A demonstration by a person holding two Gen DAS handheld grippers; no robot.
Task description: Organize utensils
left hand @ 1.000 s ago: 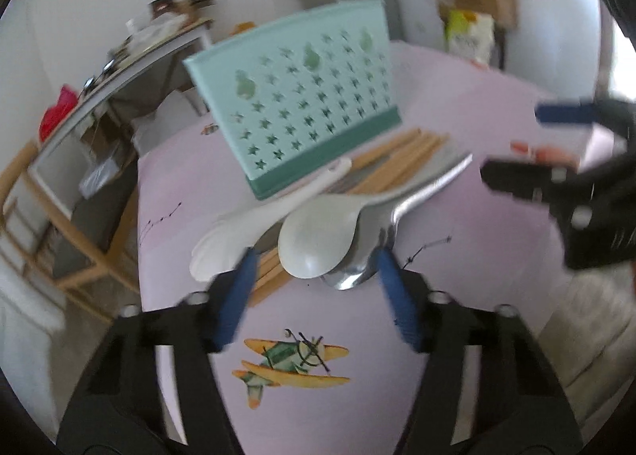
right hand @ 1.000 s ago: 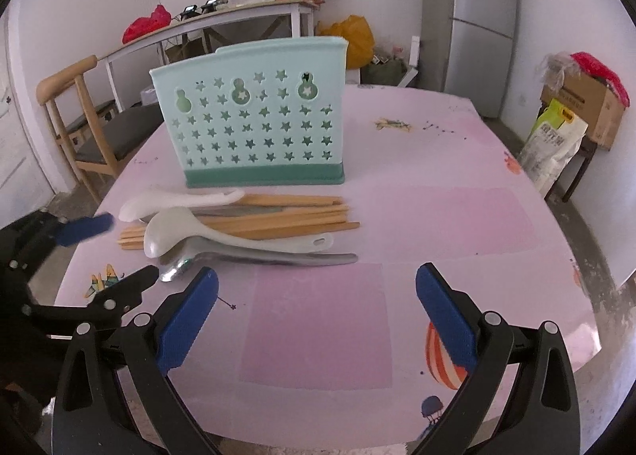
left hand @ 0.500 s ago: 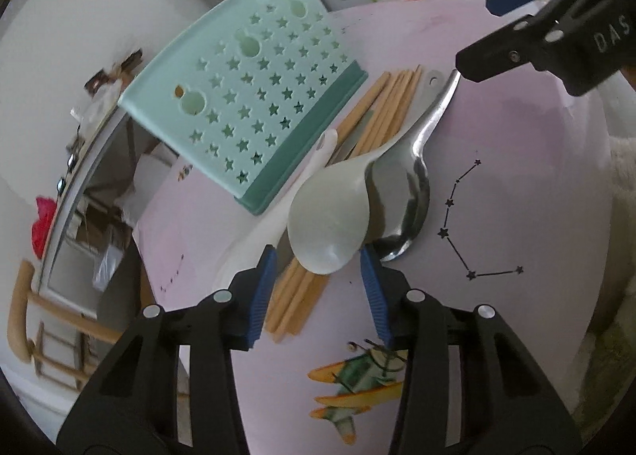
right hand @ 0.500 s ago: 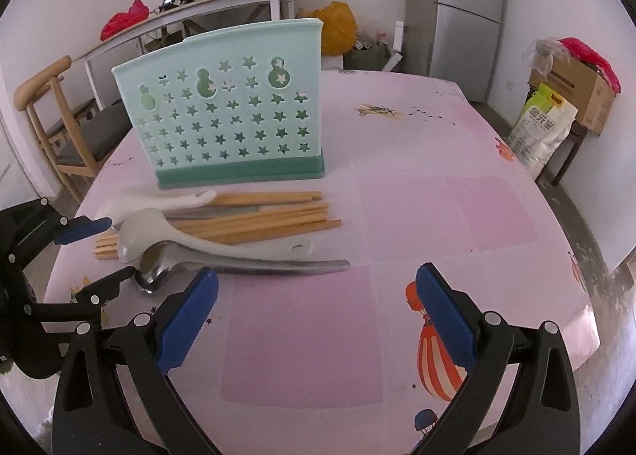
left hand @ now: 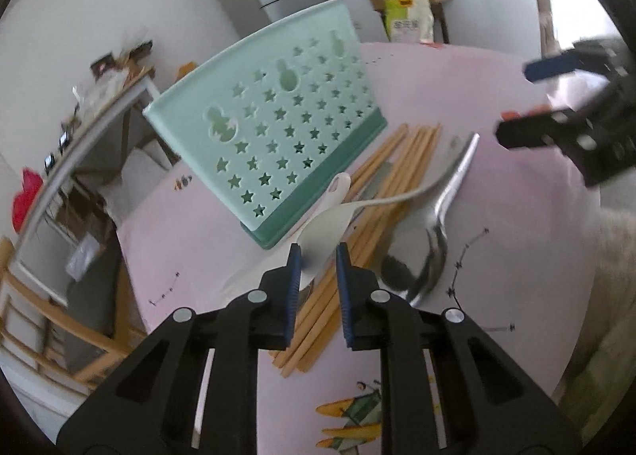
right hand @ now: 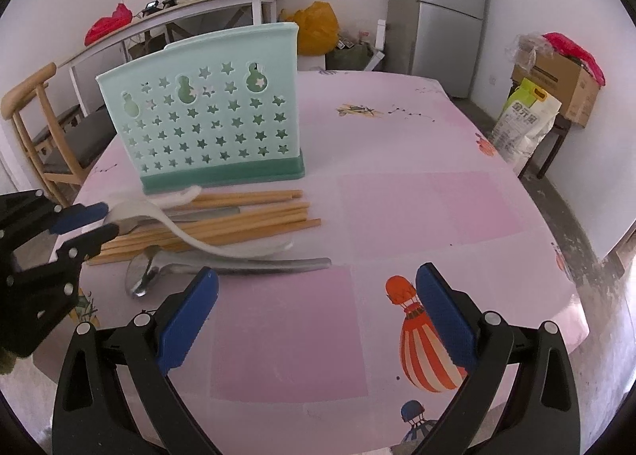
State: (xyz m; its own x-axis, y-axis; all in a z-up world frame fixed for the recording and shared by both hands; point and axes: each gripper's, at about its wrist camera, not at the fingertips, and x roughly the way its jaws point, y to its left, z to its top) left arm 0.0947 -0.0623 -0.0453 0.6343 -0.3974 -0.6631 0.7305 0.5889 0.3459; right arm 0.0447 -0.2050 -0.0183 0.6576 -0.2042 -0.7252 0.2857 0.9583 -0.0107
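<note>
A mint-green utensil holder [right hand: 206, 113] with star cut-outs stands on the pink table [right hand: 417, 200]; it also shows in the left wrist view [left hand: 274, 129]. In front of it lie several wooden chopsticks [right hand: 246, 212], a metal spoon [right hand: 222, 266] and two white spoons. My left gripper [left hand: 317, 256] is shut on the bowl of one white spoon [left hand: 330, 224], whose handle curves over the chopsticks [left hand: 401, 160]; it also shows in the right wrist view [right hand: 85, 222]. The metal spoon [left hand: 429, 240] lies to its right. My right gripper [right hand: 314, 296] is open and empty above the table's near side.
A wooden chair [right hand: 35, 129] stands at the table's left. A cluttered side table [right hand: 179, 9], a fridge [right hand: 449, 9], a cardboard box [right hand: 556, 85] and a bag [right hand: 520, 125] stand behind and to the right.
My left gripper has closed from wide open onto the white spoon's bowl and lifted it a little. The right gripper stayed open and drifted slightly.
</note>
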